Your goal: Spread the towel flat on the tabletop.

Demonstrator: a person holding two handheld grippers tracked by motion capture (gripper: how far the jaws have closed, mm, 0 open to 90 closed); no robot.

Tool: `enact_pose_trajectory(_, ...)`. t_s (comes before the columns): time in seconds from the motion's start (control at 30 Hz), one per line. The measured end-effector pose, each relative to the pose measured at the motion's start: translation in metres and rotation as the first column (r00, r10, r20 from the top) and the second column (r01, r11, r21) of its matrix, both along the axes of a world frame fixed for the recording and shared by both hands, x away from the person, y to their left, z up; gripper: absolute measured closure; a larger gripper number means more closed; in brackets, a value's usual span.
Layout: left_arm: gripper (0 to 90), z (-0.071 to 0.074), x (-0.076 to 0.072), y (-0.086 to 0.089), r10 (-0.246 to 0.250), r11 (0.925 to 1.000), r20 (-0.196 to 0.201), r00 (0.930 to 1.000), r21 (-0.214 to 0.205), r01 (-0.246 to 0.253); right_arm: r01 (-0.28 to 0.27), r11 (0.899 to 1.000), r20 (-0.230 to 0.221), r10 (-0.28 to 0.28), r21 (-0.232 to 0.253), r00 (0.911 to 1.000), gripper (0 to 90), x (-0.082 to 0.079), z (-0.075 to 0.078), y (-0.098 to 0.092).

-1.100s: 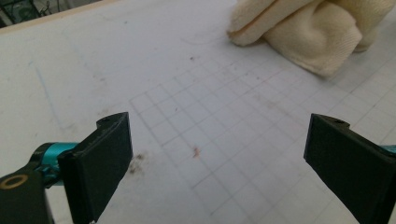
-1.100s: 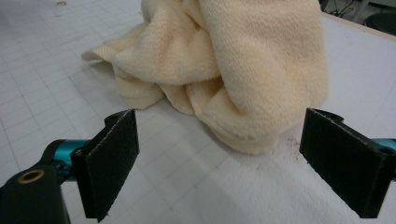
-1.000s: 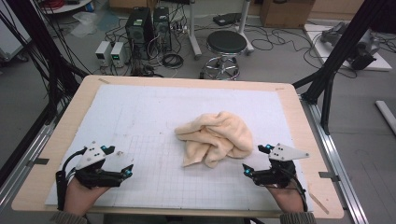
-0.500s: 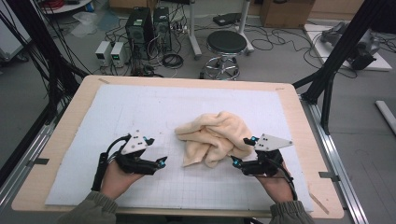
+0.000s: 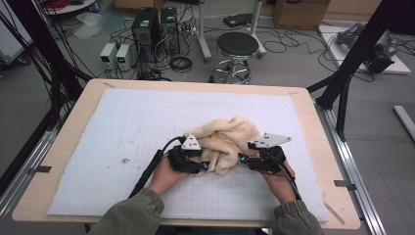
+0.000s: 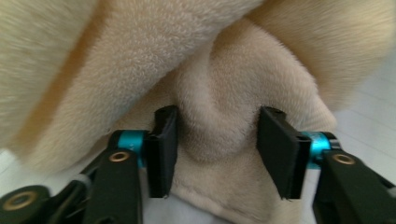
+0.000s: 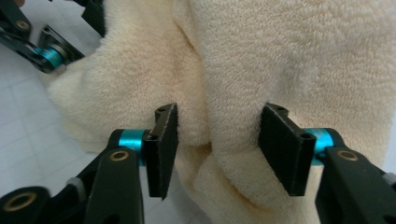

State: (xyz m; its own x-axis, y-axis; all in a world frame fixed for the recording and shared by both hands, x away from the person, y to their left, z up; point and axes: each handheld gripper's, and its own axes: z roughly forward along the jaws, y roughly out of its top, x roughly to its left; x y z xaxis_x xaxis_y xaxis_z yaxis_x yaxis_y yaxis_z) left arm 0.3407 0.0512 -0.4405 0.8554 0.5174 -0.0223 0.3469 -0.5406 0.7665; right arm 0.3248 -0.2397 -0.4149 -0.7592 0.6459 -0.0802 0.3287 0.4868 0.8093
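Since the earlier frames both hands have left the near corners of the surface (image 5: 63,147) and come in toward the middle, the left one covering far more ground than the right, so that they now flank the near edge of the cream-coloured, fluffy crumpled towel (image 5: 230,142) instead of sitting well apart from it. The left hand-held gripper (image 5: 208,165) meets the towel's near left side, the right hand-held gripper (image 5: 241,159) its near right side. Both have just been closing their jaws from wide to about half-way, and each has a fold of the cloth between its pads: in the left gripper view a rounded ridge of pile bulges between the fingers (image 6: 162,149), which brush it without clearly squeezing; in the right gripper view a thick fold hangs between the fingers (image 7: 164,144), again not visibly pinched. The towel itself has kept its place, a little right of the surface's centre on the white gridded mat (image 5: 122,127). It is bunched into soft, overlapping folds with deep creases, its plush nap pale yellow-beige.
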Motion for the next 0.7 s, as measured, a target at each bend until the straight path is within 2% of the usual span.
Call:
enact_pose_trajectory(0.1, 62.1, -0.001, 0.002, -0.003, 0.031, 0.9995, 0.017, 0.9994, 0.003, -0.031, -0.001, 1.0, -0.007, 0.001, -0.015, 1.0, 54.4, 0.005, -0.003, 0.001)
enact_pose_trajectory(0.23, 75.7, 0.001, 0.002, 0.0, 0.032, 0.9993, 0.023, 0.9992, 0.018, -0.033, -0.006, 1.0, -0.005, 0.006, -0.029, 1.0, 67.9, 0.009, -0.004, 0.001)
enact_pose_trajectory(0.43, 78.1, 0.018, -0.009, 0.016, 0.014, 0.9986, 0.067, 0.9976, 0.049, -0.018, -0.032, 0.999, -0.004, 0.032, -0.027, 0.9995, 77.6, 0.01, 0.002, 0.0)
enact_pose_trajectory(0.63, 78.6, 0.044, -0.031, 0.053, 0.027, 0.9993, 0.127, 0.9915, 0.022, -0.03, -0.058, 0.998, 0.025, 0.059, -0.022, 0.9979, 80.1, 0.008, 0.017, 0.005)
enact_pose_trajectory(0.67, 78.7, 0.049, -0.037, 0.063, 0.028, 0.9993, 0.145, 0.9891, 0.021, -0.031, -0.077, 0.997, 0.037, 0.078, -0.018, 0.9963, 80.4, 0.007, 0.024, 0.01)
enact_pose_trajectory(0.7, 78.7, 0.053, -0.042, 0.07, 0.032, 0.9991, 0.155, 0.9874, 0.023, -0.036, -0.077, 0.997, 0.037, 0.078, -0.018, 0.9963, 80.7, 0.007, 0.024, 0.01)
